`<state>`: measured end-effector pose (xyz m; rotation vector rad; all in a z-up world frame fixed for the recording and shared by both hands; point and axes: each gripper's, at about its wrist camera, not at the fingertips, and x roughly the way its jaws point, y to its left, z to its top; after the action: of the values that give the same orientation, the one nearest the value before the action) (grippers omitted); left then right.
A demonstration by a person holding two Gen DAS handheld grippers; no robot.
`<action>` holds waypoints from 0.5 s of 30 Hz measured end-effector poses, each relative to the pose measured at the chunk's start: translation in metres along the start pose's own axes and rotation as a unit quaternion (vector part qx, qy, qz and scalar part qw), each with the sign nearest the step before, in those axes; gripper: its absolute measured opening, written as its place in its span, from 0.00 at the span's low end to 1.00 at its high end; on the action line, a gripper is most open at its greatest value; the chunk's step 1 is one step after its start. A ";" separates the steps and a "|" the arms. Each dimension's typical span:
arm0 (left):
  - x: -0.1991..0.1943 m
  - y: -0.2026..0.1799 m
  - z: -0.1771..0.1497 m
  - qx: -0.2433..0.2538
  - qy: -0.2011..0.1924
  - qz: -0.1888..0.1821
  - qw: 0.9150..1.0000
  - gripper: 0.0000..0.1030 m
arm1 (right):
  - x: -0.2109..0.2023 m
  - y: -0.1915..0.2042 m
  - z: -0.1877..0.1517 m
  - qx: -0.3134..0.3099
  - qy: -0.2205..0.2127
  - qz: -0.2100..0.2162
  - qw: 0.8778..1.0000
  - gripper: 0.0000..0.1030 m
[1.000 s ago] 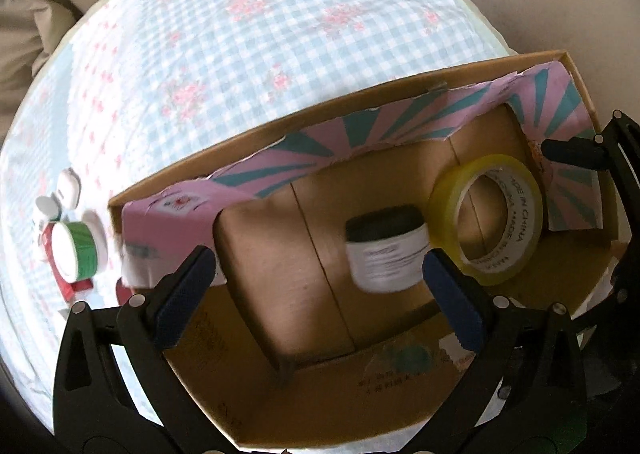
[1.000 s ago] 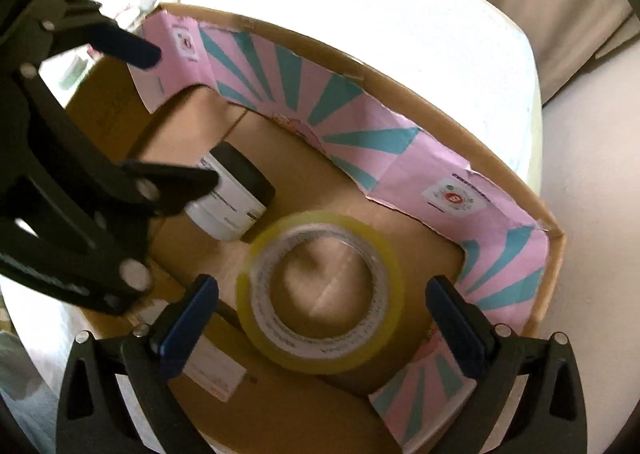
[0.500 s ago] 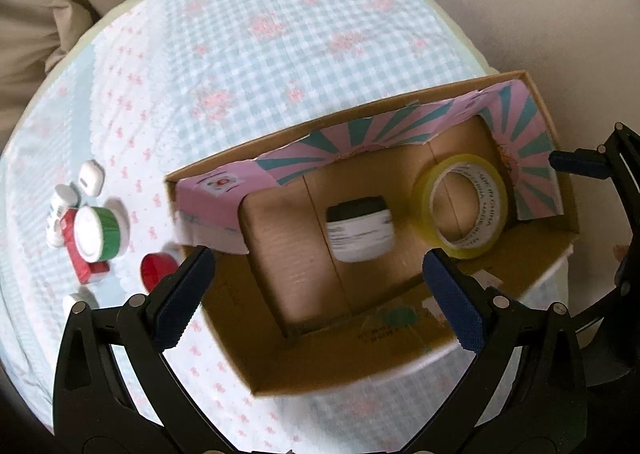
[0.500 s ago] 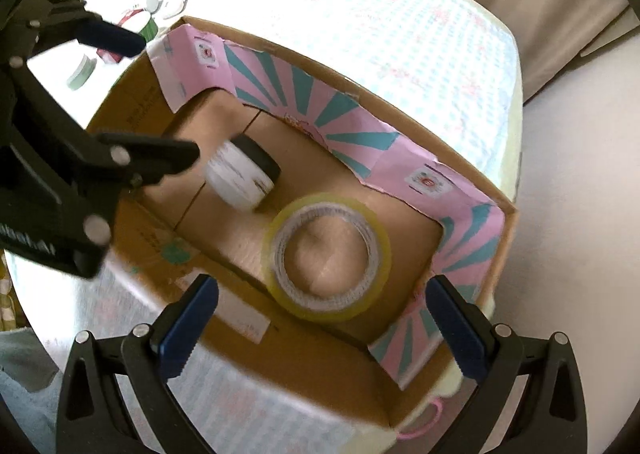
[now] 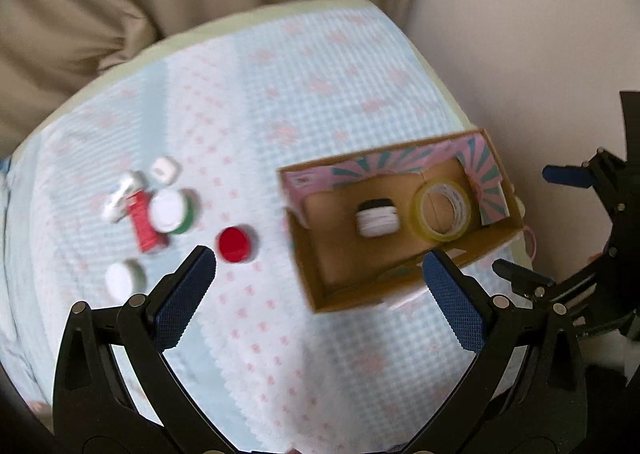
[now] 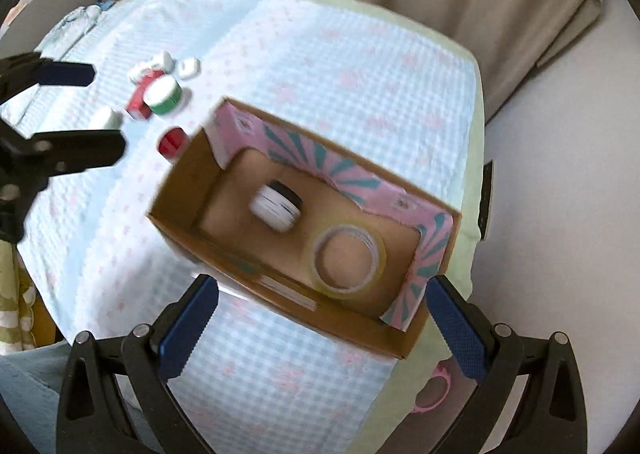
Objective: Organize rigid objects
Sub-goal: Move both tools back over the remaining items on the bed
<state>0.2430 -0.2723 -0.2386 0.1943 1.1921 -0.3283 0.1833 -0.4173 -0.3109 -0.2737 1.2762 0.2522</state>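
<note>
Seen from the left claw (image 5: 318, 280), which hangs well above the table with its jaws wide apart and nothing between them, the loose pieces lie ahead and to its left on the checked cloth (image 5: 304, 66). Farthest left is a white cap (image 5: 120, 280), just beyond the left fingertip. Further ahead sits a tight cluster: a red tube (image 5: 145, 228), a green-rimmed tub (image 5: 174, 210) touching it, and two or three small white pieces (image 5: 164, 170) at the far edge. The red cap (image 5: 234, 245) lies alone, almost straight ahead of the left fingertip and nearest to the claw.

My judgement is that the next pick-up belongs to this claw, and the red cap is the sensible choice: it stands clear of the cluster, so the jaws can come down on either side without nudging anything. Lower straight onto it, centre it between the pads, then close. The cap looks low and flat, so the pads will need to reach nearly to the cloth.

Ahead and to the right of the same claw is the box (image 5: 308, 270), already holding a white jar (image 5: 377, 217) with a dark lid and a tape roll (image 5: 442, 210), near each other. The box's left end is bare, a good spot for the cap.

The right claw (image 6: 322, 318) hovers just on the near side of the box, jaws also apart and empty; it should stay back.
</note>
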 end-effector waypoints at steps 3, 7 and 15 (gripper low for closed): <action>-0.033 0.032 -0.014 -0.029 -0.027 0.017 0.999 1.00 | -0.019 0.018 0.012 -0.003 -0.018 0.010 1.000 1.00; -0.065 0.078 -0.038 -0.056 -0.049 0.033 0.997 1.00 | -0.047 0.052 0.031 -0.001 -0.053 0.018 0.998 1.00; -0.097 0.176 -0.094 -0.103 -0.071 0.043 0.991 1.00 | -0.082 0.129 0.063 0.027 -0.114 0.027 0.993 1.00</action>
<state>0.1904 -0.0632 -0.1860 0.0409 1.0644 -0.1399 0.1745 -0.2779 -0.2232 -0.1599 1.0638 0.2864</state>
